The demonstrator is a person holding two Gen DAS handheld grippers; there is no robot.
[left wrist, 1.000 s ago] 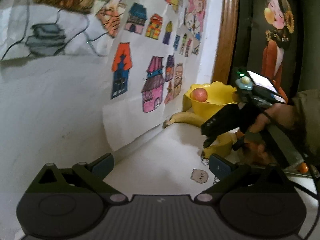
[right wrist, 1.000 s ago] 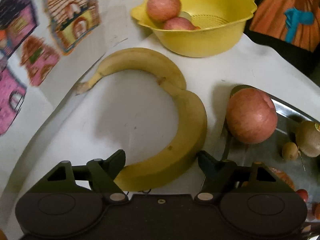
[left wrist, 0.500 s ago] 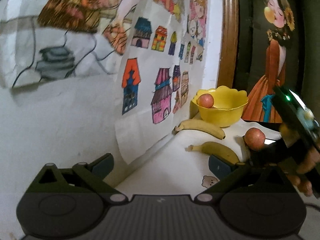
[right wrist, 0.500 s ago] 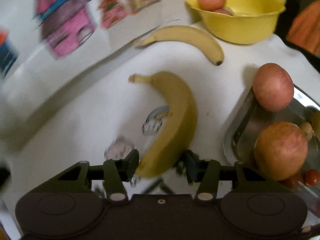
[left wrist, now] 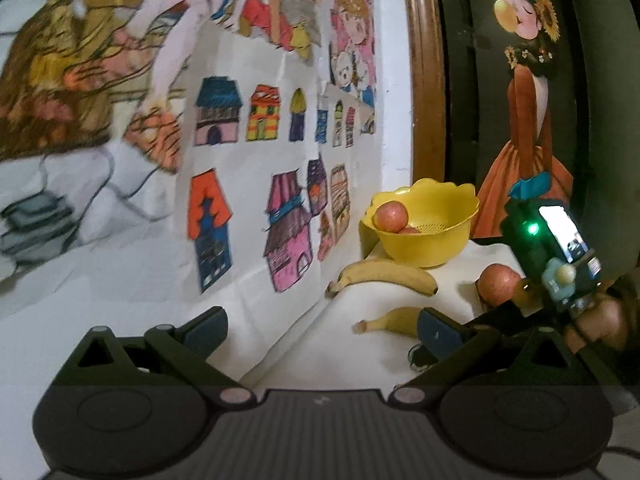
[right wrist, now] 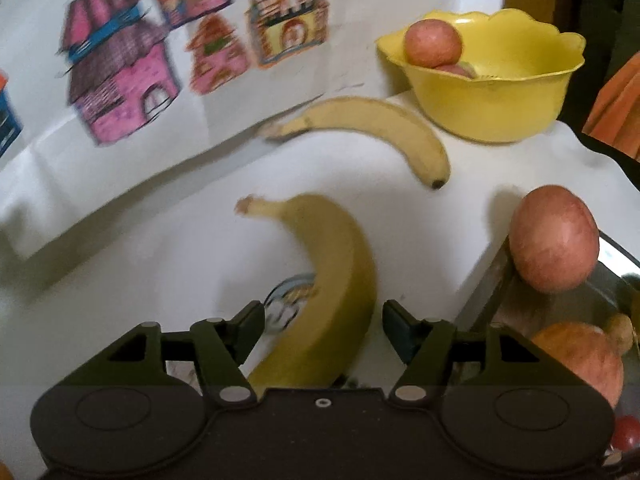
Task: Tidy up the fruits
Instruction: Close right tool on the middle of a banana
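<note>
Here the right gripper straddles a banana unclenched; left gripper gapes empty

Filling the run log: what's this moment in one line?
right gripper: open, straddling near banana | left gripper: open, empty | yellow bowl: apples

Your right hand-held gripper stands spread, its fingers straddling a banana without touching it. Ahead lies a second banana; beyond, a yellow bowl holds apples. Right, an apple rests on a metal tray.
</note>
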